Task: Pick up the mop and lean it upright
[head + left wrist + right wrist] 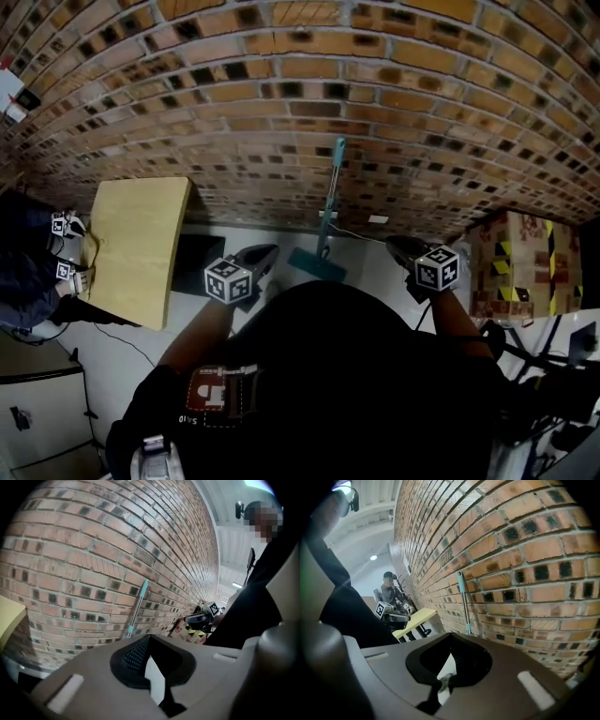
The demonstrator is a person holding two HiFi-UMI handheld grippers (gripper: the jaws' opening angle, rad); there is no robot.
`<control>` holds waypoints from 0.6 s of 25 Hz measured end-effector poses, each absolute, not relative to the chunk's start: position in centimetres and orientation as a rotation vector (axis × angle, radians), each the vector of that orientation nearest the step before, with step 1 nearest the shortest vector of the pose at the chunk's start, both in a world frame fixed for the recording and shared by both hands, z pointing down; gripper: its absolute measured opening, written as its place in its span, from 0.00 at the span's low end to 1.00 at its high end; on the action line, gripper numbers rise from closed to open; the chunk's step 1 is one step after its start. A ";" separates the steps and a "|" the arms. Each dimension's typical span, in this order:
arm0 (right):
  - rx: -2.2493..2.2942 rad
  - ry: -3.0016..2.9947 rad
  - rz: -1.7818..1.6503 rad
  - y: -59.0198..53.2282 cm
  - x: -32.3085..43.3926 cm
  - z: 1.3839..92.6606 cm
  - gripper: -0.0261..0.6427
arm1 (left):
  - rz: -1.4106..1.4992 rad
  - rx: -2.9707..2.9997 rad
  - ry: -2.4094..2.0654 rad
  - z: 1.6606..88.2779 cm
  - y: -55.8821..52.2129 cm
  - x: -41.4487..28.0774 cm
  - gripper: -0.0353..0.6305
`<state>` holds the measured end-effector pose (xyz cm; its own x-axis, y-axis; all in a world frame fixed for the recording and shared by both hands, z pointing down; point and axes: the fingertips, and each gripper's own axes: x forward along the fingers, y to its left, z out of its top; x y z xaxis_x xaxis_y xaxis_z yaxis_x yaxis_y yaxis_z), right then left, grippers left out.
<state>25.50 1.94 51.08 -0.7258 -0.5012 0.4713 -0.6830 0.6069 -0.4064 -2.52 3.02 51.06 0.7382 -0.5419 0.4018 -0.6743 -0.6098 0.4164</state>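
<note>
The mop stands upright against the brick wall, its grey shaft [328, 202] topped by a teal grip and its teal head [316, 265] resting on the floor. Its shaft also shows in the left gripper view [136, 609] and in the right gripper view [464, 604]. My left gripper [263, 254] is below and left of the mop head, shut and holding nothing. On the other side, my right gripper [397, 246] is shut and just as empty. Both are apart from the mop. Each gripper's own housing hides most of its jaws [150, 667] [449, 672].
A yellow table top [136, 248] on a black base [199, 262] stands to the left by the wall. Another person [37, 272] with marker cubes is at the far left. Boxes with hazard tape [514, 267] sit to the right. Cables lie on the floor.
</note>
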 end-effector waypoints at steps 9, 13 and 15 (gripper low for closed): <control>1.265 -2.389 0.861 0.5 23.8 50.0 0.06 | 0.442 2.569 -0.530 52.6 -4.3 -2.4 0.05; 1.345 -2.364 0.942 -1.1 23.0 50.5 0.06 | 0.570 2.609 -0.399 54.5 -6.6 -2.4 0.05; 1.325 -2.364 0.972 -1.1 22.7 51.0 0.06 | 0.625 2.607 -0.377 55.6 -6.9 -2.0 0.05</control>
<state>22.72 -1.13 50.96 -0.5497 -0.6552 0.5182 -0.8302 0.3597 -0.4259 -2.03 -6.87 55.59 0.8612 -0.1585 0.4829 -0.3530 -0.8701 0.3439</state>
